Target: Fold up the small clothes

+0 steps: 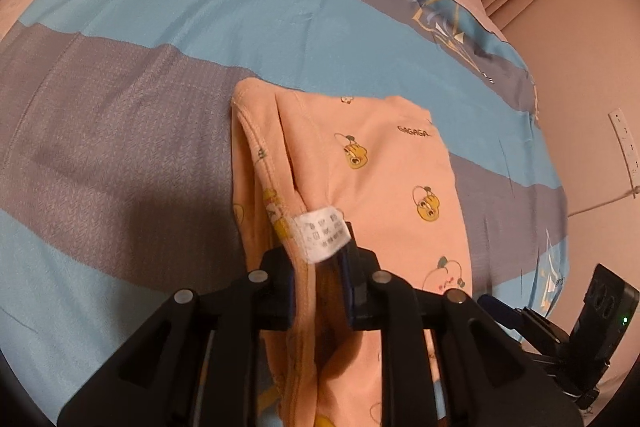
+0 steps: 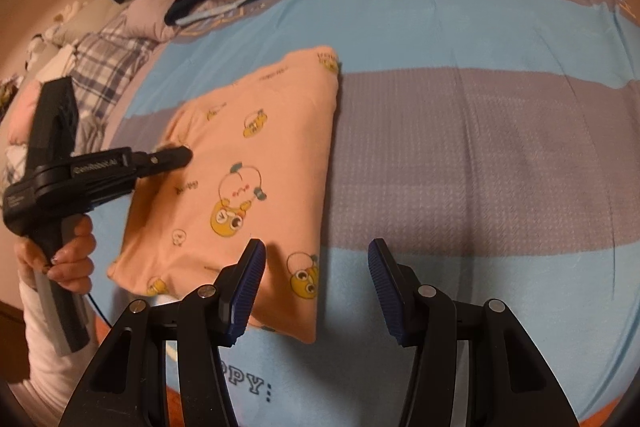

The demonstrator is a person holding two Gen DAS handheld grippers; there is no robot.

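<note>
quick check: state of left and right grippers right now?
Left gripper: closed on a fold of the peach garment, next to its white care label.
Right gripper: open, nothing between its fingers.

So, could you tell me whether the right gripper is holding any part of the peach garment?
No, the right gripper stands open with nothing between its pads, just beside the peach garment.

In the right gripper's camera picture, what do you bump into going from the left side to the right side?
Person's hand → left hand-held gripper → peach cartoon-print garment → bare grey and blue striped bedspread.
</note>
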